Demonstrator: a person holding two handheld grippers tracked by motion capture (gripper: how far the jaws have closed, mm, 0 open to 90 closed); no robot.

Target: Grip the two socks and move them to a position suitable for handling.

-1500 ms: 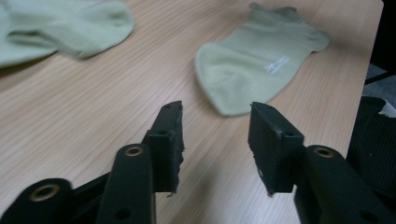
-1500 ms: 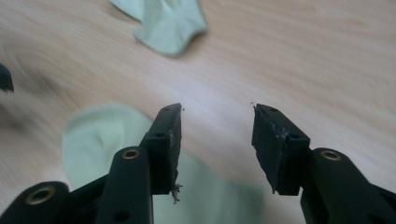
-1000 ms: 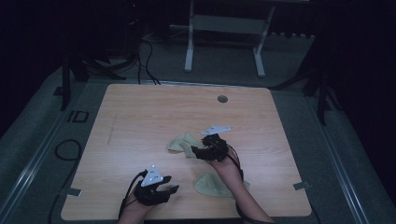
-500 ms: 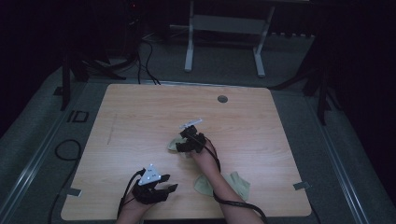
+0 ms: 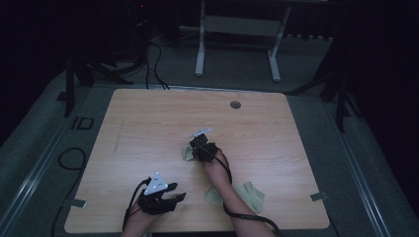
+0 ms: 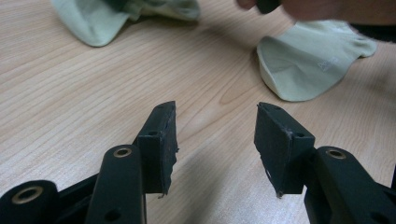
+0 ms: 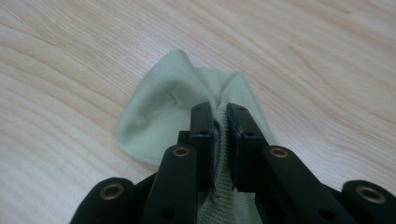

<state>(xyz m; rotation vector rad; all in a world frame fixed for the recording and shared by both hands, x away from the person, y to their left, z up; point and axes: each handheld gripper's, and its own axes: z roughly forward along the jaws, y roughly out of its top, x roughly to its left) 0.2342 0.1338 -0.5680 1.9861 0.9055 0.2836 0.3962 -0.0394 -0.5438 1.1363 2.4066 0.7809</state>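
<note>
Right now the right tool (image 7: 219, 135) pinches a ribbed fold of a pale green fabric sock (image 7: 173, 102) mid-counter (image 5: 148, 118); that thin bite could slip if pulled hard. A second pale green sock (image 5: 249, 195) lies beside the reaching forearm. Near the front edge, the left tool (image 5: 175, 197) rests spread, empty.

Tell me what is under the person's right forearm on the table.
A second pale green sock lies flat on the table, showing on both sides of the right forearm. Its middle is covered by the arm, so whether it is creased there cannot be seen.
</note>
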